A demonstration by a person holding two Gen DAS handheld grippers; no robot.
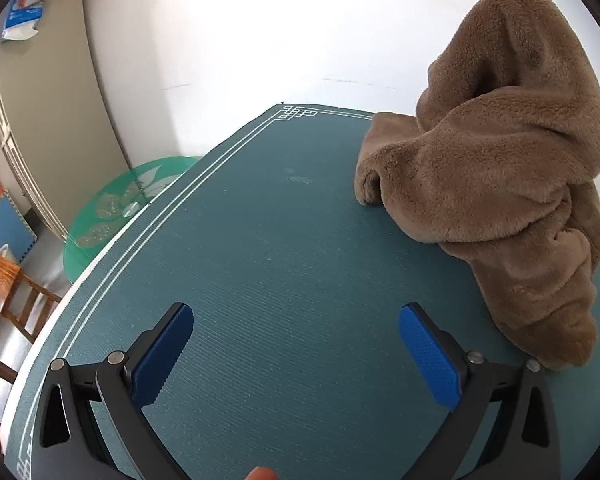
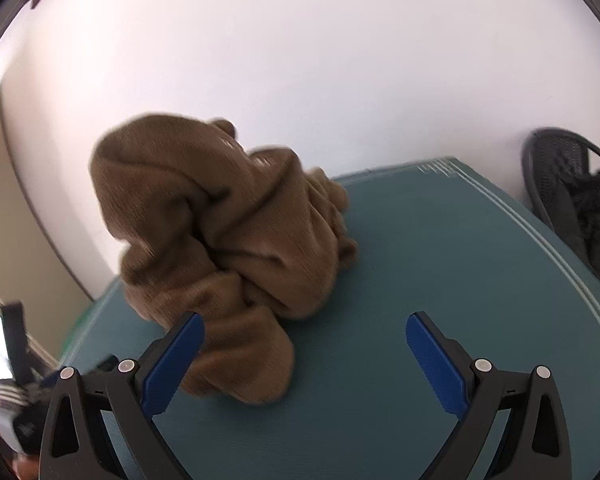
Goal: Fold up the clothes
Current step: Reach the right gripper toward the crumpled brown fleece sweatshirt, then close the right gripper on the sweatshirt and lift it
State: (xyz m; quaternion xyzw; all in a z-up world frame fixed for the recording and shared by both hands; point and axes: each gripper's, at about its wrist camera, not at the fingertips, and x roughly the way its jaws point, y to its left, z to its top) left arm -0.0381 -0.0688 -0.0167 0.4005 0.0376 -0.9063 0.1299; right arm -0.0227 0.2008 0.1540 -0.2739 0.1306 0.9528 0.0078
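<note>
My left gripper [image 1: 296, 354] is spread wide with nothing between its blue ribbed pads [image 1: 162, 356]; it hovers above the bare teal ribbed mat [image 1: 260, 264] that covers the table. My right gripper [image 2: 304, 360] is equally wide and empty, held low over the same mat.

The task item, a brown plush fleece garment [image 1: 496, 184], sits in a crumpled heap ahead and to the right of the left gripper, apart from both of its fingers. From the right gripper the same heap [image 2: 228, 240] lies ahead and to the left; its nearest lobe reaches down just beside the left finger, partly behind that finger's pad. Whether the pad touches the cloth I cannot tell.

The heap stands tall and bunched against the white wall [image 2: 300, 60], so no hem, sleeve or collar can be identified. I judge that folding has not started: the garment must first be spread flat. The wide jaws suit this, since thick pile needs a generous opening to pinch a layer. The clear mat in front of the left gripper offers space to lay it out.
</note>
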